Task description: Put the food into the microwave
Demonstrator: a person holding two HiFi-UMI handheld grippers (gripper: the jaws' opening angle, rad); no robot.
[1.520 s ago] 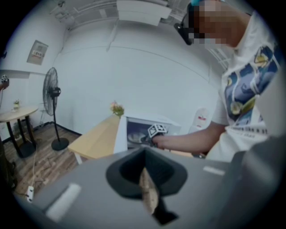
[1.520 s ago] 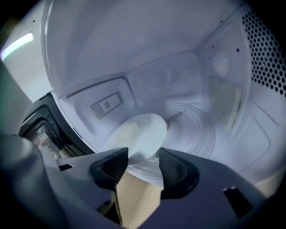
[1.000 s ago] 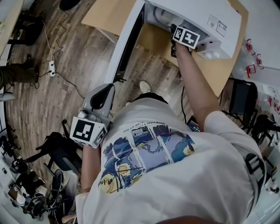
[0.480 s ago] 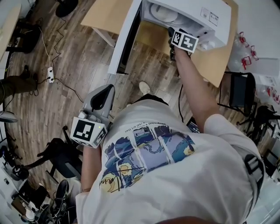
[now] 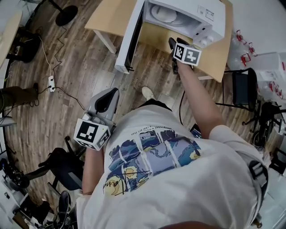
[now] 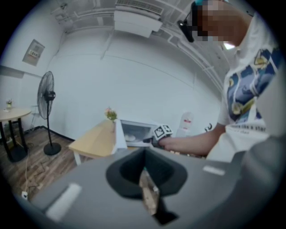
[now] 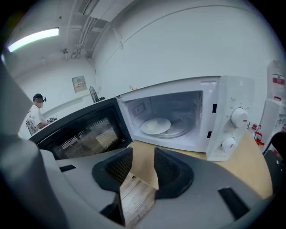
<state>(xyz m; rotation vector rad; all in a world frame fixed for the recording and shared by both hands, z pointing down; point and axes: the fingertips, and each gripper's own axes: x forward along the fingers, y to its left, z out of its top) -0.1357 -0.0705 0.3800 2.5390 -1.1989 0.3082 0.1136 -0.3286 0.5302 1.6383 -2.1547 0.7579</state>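
The white microwave (image 5: 201,18) stands on a tan table (image 5: 107,18) with its door (image 5: 129,40) swung wide open to the left. A white plate of pale food (image 7: 156,125) rests on the turntable inside and also shows as the plate (image 5: 163,13) from above. My right gripper (image 7: 143,154) hangs in front of the cavity, clear of it; its jaws have just been closing, stand open, and hold nothing. My left gripper (image 5: 114,91) is low beside my body, far from the microwave, with its jaws together and empty.
A black chair (image 5: 243,91) stands right of the table. A fan base (image 5: 67,15) and a power strip with cable (image 5: 52,80) lie on the wood floor at left. Another person (image 7: 35,114) stands far off behind the door.
My right gripper has drawn back out of the microwave's mouth toward me. The microwave now sits farther up the head view. The left gripper looks much the same.
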